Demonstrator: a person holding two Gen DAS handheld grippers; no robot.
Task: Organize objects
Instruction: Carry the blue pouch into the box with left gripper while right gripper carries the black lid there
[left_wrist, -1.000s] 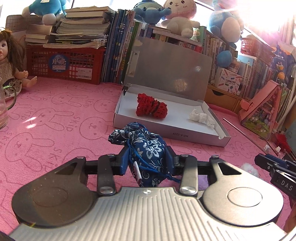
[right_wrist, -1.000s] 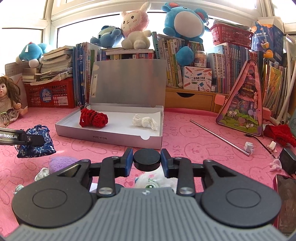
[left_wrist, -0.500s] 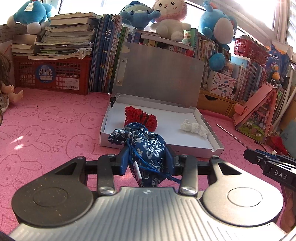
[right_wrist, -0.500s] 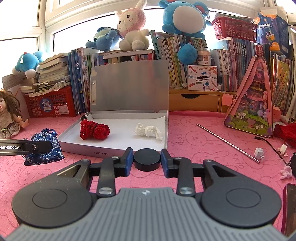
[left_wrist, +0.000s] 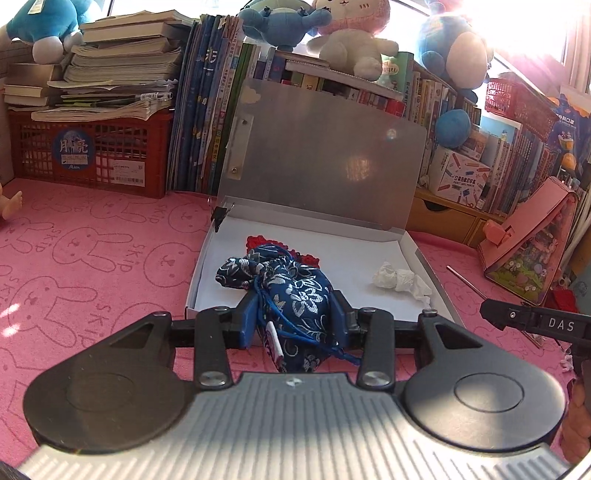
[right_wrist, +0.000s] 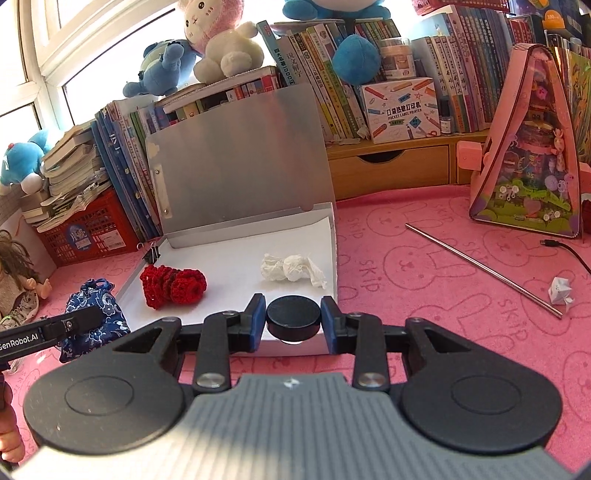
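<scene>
Both grippers have advanced toward the open silver box (right_wrist: 334, 236). Left gripper (left_wrist: 293, 319) pinches the blue floral drawstring pouch (left_wrist: 291, 291) at the box's front-left edge; right gripper (right_wrist: 293, 323) clamps a black round puck (right_wrist: 293, 319) over its front wall. Inside the box lie a red crocheted piece (right_wrist: 173, 286) and crumpled tissue (right_wrist: 291, 269).

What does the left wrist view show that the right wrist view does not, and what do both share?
Only the left wrist view shows the left tool from behind, shut on the blue pouch. Only the right wrist view shows the right tool gripping a black puck, plus a metal rod and the doll. Both show the open box, red yarn and crumpled tissue.
</scene>
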